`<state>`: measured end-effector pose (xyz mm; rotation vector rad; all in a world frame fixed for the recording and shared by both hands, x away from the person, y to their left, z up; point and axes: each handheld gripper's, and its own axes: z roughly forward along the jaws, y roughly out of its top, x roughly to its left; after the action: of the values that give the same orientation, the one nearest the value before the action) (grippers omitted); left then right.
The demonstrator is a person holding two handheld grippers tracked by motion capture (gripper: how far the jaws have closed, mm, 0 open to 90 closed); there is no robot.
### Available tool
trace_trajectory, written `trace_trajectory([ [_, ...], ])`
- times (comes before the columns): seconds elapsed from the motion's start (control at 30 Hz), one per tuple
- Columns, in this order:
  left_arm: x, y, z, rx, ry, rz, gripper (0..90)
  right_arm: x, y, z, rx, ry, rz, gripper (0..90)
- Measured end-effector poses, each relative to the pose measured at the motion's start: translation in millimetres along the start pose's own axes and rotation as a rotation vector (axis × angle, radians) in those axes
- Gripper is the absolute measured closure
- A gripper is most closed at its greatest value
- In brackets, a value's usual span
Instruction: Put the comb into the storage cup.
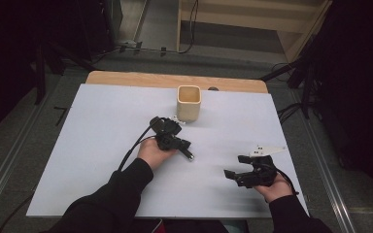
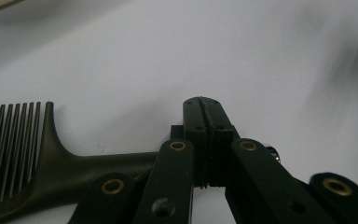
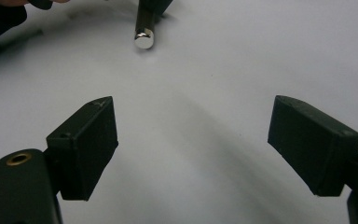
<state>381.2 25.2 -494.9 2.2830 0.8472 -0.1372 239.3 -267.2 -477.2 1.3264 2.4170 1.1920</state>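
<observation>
A dark comb [image 2: 51, 163] lies on the white table sheet [image 1: 102, 136]. Its handle runs under my left gripper [image 2: 204, 116], and its silver end cap [image 2: 272, 151] pokes out on the far side. That gripper's jaws are pressed flat together with nothing between them. From above, my left gripper [image 1: 172, 138] sits mid-table just in front of a beige cup [image 1: 189, 103], and the silver cap [image 1: 190, 158] shows below it. My right gripper [image 1: 234, 175] hovers open near the front right, empty, with its jaws [image 3: 191, 144] facing the comb's silver cap [image 3: 144, 38].
A small white object [image 1: 177, 119] lies at the cup's base on its left. A wooden strip [image 1: 175, 80] borders the table's far edge. Dark stands and cables surround the table on the floor.
</observation>
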Motion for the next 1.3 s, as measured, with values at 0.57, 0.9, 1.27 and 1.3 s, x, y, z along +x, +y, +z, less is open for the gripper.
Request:
trace_trajectory([
  [0.57, 4.9, -8.4, -3.3, 0.016, 0.005, -0.017, 90.0, 0.1, 0.1, -0.4, 0.002, 0.002, -0.004, 14.0],
  [0.9, 6.2, -12.8, -9.9, 0.015, 0.01, -0.021, 90.0, 0.6, 0.8, 0.7, 0.002, 0.004, -0.007, 14.0],
  [1.27, 5.1, -15.4, -14.8, 0.043, 0.037, -0.002, 90.0, 1.3, 2.1, 1.9, 0.007, 0.008, -0.012, 14.0],
  [1.3, 5.5, -15.8, -15.6, 0.046, 0.04, -0.002, 90.0, 1.2, 2.2, 1.9, 0.007, 0.008, -0.012, 14.0],
])
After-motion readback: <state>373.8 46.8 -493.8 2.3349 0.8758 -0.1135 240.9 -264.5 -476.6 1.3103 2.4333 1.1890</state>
